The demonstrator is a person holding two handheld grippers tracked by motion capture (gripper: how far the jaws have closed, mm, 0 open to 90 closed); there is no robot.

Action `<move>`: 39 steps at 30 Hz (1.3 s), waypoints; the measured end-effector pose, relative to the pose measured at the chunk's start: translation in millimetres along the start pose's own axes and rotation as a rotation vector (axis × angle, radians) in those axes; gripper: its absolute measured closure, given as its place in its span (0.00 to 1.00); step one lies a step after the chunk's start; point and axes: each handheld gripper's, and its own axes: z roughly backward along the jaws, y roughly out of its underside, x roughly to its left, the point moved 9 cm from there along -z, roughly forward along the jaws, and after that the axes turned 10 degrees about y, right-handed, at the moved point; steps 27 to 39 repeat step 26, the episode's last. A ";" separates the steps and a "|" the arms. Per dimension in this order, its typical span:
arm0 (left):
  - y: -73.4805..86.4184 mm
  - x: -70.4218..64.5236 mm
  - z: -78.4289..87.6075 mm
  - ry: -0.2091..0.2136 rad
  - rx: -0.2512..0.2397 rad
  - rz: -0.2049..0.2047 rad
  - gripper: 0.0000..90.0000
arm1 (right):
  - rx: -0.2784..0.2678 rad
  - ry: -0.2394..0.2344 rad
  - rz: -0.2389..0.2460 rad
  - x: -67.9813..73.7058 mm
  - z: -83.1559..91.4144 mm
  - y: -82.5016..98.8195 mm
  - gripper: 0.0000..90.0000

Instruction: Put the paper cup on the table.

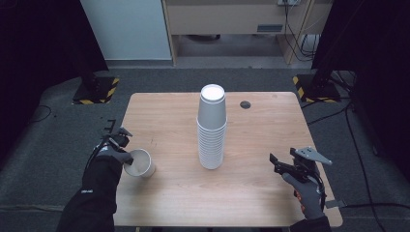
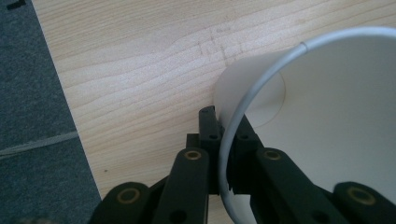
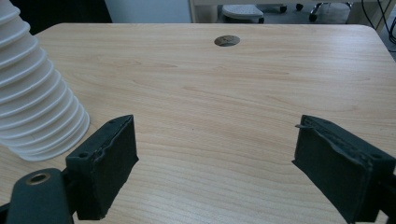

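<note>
- A single white paper cup (image 1: 139,163) is held tilted at the near left part of the light wooden desk (image 1: 169,121), its open mouth turned up and toward the left edge.
- Its rim wall is pinched between the closed jaws of the left claw (image 2: 223,140).
- A tall stack of white paper cups (image 1: 212,126), placed upside down, is seen at mid-desk, well apart from the cup.
- The right claw (image 3: 215,163) is held wide open over the near right corner, with nothing between its pads.

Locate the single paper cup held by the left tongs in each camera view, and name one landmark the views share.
High view: the single cup lies tipped at the table's near left, rim pinched by the left tongs.
Left gripper view: right half of the picture, rim clamped between the jaws.
Right gripper view: not in it.
Shared landmark: the wooden table.
</note>
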 end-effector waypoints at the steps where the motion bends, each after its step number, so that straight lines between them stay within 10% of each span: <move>1: -0.5 -0.2 0.1 0.003 -0.005 0.002 0.92 | 0.000 0.000 0.001 0.1 0.0 0.0 0.15; 11: -8.6 -0.8 4.0 0.020 -0.175 -0.035 0.69 | -0.002 0.000 0.000 0.3 -0.1 -0.1 0.15; 26: -14.3 -8.4 42.7 0.038 -0.737 -0.065 0.46 | 0.001 0.005 -0.007 -1.4 -0.2 0.4 0.14; 39: -14.3 -8.4 42.7 0.038 -0.737 -0.065 0.46 | 0.001 0.005 -0.007 -1.4 -0.2 0.4 0.14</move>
